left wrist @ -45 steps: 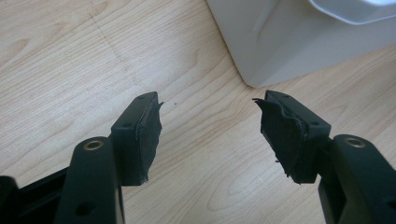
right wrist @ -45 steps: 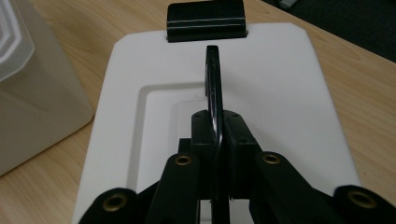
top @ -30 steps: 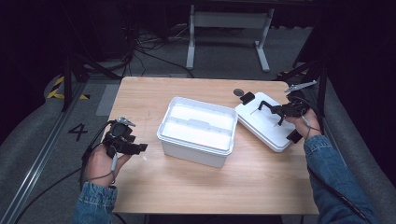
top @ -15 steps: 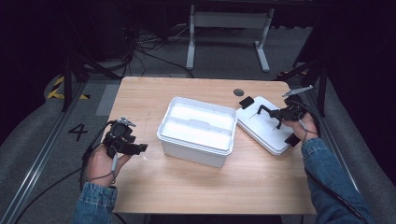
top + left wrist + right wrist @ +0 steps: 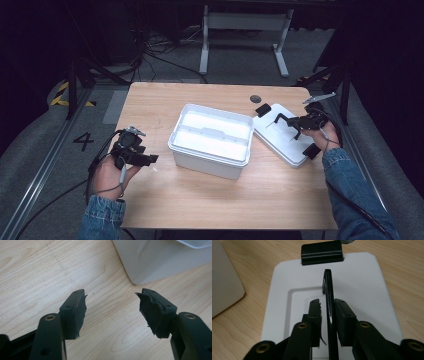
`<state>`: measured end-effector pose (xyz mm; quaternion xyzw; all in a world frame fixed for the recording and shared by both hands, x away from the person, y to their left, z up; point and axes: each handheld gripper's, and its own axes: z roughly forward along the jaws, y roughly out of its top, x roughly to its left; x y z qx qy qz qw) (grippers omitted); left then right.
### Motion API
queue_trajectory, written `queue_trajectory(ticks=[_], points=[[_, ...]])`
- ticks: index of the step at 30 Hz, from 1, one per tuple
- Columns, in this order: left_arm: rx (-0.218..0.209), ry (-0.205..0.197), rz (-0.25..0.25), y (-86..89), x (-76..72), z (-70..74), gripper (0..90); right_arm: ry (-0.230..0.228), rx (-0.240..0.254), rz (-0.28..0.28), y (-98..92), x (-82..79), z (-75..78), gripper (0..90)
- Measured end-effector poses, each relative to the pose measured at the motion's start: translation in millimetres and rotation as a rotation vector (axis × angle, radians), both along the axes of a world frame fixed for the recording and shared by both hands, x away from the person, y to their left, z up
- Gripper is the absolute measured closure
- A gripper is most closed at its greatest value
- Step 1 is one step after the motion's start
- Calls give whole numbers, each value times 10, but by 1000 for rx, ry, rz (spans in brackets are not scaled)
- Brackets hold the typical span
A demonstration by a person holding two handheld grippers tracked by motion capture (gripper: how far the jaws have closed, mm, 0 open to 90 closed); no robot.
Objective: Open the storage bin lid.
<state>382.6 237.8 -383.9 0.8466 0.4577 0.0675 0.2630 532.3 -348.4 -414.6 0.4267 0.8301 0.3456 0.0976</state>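
**Wood table, dark room: right gripper on lid handle, left idle**

Light wood tabletop [image 5: 200, 200] sits in a dark room, grey floor around it, cables and a white frame stand [image 5: 245, 30] behind, yellow-black tape [image 5: 65, 95] and a "4" marking [image 5: 83, 141] on the floor at left.

Right gripper [image 5: 327, 307]: jaws nearly together, one on each side of a thin black handle [image 5: 328, 290] that stands upright on the white lid [image 5: 280, 137]. Small gaps on both sides of the handle; cannot tell whether the pads actually clamp it. Lid lies flat on the table near the right edge, black latch [image 5: 322, 251] at its far end, another black clip [image 5: 311, 150] at the near end in the high view. Right hand [image 5: 320, 132] is over the lid.

Left gripper [image 5: 112, 307]: jaws wide apart, nothing between them, bare wood below. Pad edges look frayed. Held by the left hand [image 5: 110, 172] at the table's left side, well apart from the box.

White plastic box [image 5: 212, 140] stands open mid-table, between the two grippers, with the lid just beside it to the right. Its corner shows at the top of the left gripper view.

Small dark round spot [image 5: 255, 98] on the table beyond the lid.
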Motion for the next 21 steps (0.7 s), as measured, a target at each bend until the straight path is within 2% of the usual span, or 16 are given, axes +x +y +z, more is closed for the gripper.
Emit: queue_trajectory(ticks=[3,7,13,21], points=[[-2,-2,4,-1,-4,0,385,-21,-7,-21,-24,1,46,637],[-8,-6,10,-1,-10,3,385,-42,14,-56,-83,-8,99,564],[-9,-1,6,-8,7,2,385,-86,49,-61,-111,-109,229,552],[-5,-3,3,-5,2,5,385,-116,59,-6,-65,-335,415,551]])
